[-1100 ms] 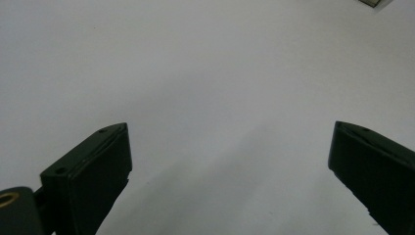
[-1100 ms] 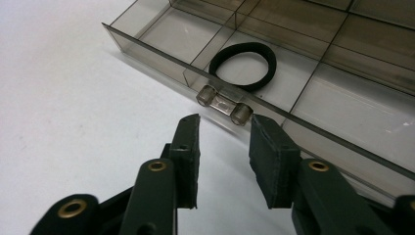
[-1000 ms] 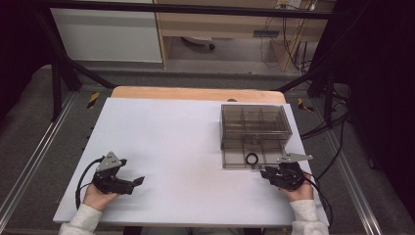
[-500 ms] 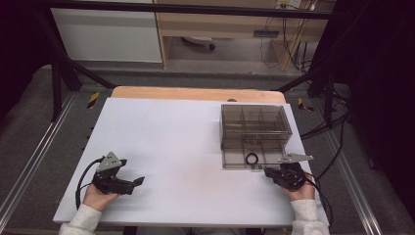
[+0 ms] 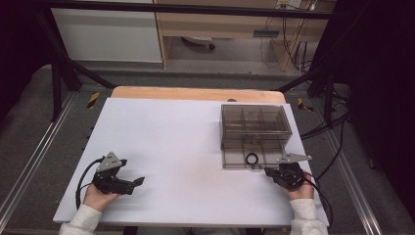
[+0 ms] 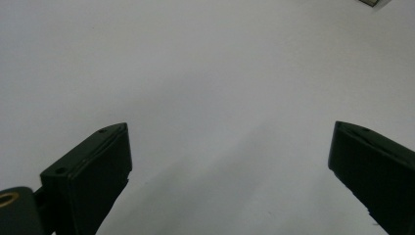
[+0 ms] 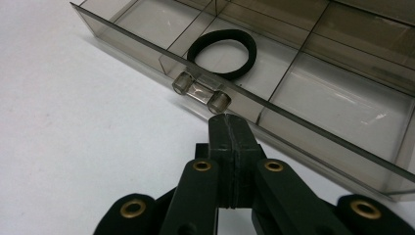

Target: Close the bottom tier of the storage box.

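A smoky clear drawer box (image 5: 254, 122) stands on the right of the white table (image 5: 186, 142). Its bottom drawer (image 5: 235, 162) is pulled out toward me. A black elastic band (image 7: 222, 48) lies in the drawer's middle front compartment, also seen in the high view (image 5: 252, 158). My right gripper (image 7: 229, 120) is shut with nothing between its jaws, its tip just short of the drawer's clear handle (image 7: 200, 93). In the high view the right gripper (image 5: 269, 172) sits at the drawer's front. My left gripper (image 5: 139, 181) rests open at the near left, its jaws wide over bare table (image 6: 230, 142).
The drawer's other compartments (image 7: 337, 105) look empty. Cables (image 5: 318, 196) trail from the right gripper toward the table's right edge. A wooden strip (image 5: 195, 94) runs along the far edge.
The right gripper has shifted very slightly back and to the right from the drawer front. The left gripper and the box stay where they were.
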Tool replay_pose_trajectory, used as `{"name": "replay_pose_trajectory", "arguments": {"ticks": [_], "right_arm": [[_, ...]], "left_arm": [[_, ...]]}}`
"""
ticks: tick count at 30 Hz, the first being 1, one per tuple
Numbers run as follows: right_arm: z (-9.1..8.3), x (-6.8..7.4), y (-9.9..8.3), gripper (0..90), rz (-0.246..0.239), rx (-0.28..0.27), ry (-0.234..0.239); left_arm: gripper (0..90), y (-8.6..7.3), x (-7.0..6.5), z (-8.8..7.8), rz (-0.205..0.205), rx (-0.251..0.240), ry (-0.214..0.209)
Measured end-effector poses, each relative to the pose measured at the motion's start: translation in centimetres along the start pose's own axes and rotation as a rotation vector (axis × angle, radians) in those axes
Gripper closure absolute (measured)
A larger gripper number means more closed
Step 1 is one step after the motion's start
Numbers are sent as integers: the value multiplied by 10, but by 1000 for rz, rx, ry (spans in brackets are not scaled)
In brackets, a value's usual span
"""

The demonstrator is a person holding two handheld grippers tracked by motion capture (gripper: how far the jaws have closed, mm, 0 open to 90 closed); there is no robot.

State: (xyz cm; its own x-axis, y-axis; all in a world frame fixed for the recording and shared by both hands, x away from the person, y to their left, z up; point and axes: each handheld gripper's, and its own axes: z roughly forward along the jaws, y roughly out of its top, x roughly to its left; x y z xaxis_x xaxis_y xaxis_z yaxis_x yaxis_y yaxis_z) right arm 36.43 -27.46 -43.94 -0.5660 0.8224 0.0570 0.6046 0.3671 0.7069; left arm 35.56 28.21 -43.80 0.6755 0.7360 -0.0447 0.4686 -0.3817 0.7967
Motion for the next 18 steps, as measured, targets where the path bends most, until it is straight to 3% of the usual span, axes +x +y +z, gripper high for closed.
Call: {"name": "replay_pose_trajectory", "arguments": {"ticks": [18], "right_arm": [[6, -1, 2, 900, -10, -7, -13]], "left_arm": [[24, 0, 0, 1, 0, 5, -1]]}}
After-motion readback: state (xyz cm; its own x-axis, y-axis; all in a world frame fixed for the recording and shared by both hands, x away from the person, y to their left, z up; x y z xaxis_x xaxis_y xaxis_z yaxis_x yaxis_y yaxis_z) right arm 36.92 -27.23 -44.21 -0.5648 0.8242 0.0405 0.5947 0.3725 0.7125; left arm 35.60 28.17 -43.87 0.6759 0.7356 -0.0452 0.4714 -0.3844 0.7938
